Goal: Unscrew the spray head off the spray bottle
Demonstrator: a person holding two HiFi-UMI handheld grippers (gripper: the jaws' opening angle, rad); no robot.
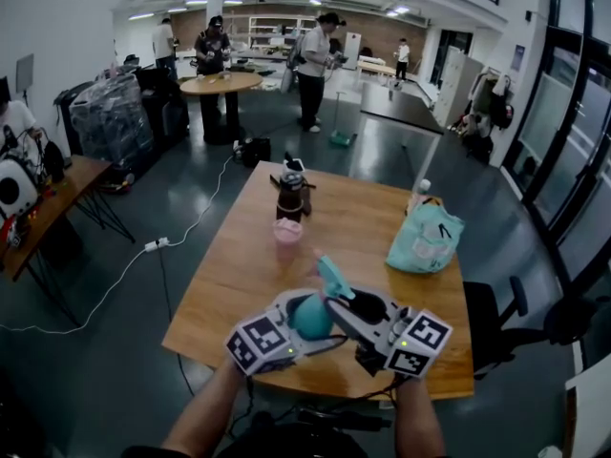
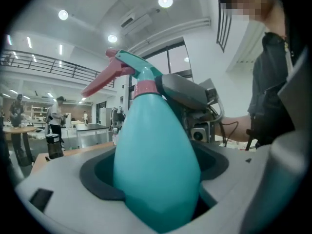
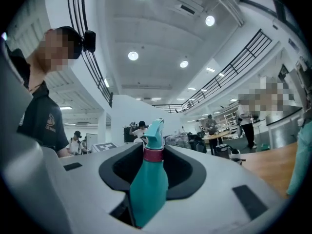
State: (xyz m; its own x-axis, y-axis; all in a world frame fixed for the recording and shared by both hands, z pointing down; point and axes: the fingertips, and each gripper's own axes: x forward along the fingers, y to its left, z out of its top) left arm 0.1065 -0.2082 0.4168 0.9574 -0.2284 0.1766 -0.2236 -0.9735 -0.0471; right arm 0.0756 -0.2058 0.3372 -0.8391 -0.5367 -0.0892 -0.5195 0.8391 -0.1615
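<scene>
At six o'clock over the table (image 1: 363,227): left gripper (image 2: 156,172) clamped on bottle (image 2: 156,145); right gripper (image 3: 151,174) seemingly pinching spray head (image 3: 155,130) at its collar. Head not yet off; unscrewing remains.

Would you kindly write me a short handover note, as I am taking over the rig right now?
Left tongs: shut on the body of the teal spray bottle, held over the near edge of the table.
Right tongs: closed on the pink collar below the spray head.
Done: both grips appear set.
Left: the head sits on the bottle; unscrew the collar, then lift the head off.
</scene>
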